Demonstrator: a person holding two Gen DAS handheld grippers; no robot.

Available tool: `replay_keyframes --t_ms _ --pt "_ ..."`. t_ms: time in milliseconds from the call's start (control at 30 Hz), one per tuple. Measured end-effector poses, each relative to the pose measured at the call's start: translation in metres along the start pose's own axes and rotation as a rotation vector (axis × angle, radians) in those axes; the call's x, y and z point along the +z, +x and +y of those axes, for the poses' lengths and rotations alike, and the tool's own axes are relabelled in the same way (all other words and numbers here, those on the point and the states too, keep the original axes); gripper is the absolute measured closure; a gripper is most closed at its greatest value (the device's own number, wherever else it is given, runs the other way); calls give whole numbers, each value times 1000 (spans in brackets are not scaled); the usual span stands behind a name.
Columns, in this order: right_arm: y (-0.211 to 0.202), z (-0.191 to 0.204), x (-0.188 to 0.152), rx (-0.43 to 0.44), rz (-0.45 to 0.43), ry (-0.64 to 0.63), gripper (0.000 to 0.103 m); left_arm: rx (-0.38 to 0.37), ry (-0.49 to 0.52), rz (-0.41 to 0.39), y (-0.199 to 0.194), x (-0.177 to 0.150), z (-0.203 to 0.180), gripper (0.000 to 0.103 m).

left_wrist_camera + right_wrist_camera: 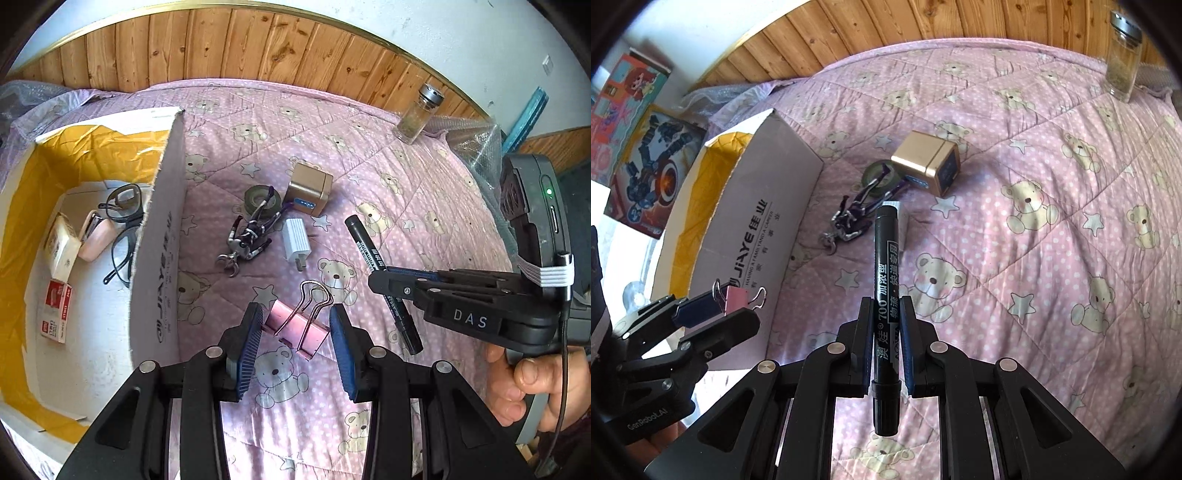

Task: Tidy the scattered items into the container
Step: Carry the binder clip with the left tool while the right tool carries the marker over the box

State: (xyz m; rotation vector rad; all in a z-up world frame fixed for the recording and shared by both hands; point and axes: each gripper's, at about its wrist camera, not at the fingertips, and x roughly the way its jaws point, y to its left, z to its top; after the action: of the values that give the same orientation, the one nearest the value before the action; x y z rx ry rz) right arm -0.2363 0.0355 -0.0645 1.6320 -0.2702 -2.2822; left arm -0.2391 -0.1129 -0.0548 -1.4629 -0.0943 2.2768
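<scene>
The left claw [297, 332] is clenched on a pink binder clip [297, 325], its blue pads pressing the clip's two ends, the wire handles pointing forward. The right wrist view shows what the left view cannot: the clip [737, 297] is lifted off the bed, beside the white outer wall of the cardboard box [753, 236]. The right claw [886, 325] grips a black marker [884, 280] along its barrel, the capped end running back between the fingers; in the left wrist view this marker [384, 280] slants across the pink bear-print quilt [406, 177], with the claw coming in from the right and a hand [532, 384] on its handle.

Only the left wrist view looks into the box [159, 236]: yellow inner walls, and on the floor a pair of dark-framed glasses [122, 225], a pink case [96, 236], a small white box [61, 245] and a red-and-white staple packet [55, 310].

Loose on the quilt, near the box, lie a roll of dark tape [260, 197], a purple and silver figurine with a clasp [247, 236], a gold cube [310, 190] and a white plug charger [295, 242]. The right view hides most of the charger behind the marker. A glass shaker jar [417, 114] stands upright at the far edge, by the wood panelling
</scene>
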Motion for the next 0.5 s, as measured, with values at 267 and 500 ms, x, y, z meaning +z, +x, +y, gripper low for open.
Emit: replay_keyframes --t_ms 267,500 --pt "-24 27 5 -6 -24 -56 89 58 -53 -16 -24 8 11 64" --pt "-44 53 10 -2 -47 -117 89 64 -72 -63 -48 14 11 64"
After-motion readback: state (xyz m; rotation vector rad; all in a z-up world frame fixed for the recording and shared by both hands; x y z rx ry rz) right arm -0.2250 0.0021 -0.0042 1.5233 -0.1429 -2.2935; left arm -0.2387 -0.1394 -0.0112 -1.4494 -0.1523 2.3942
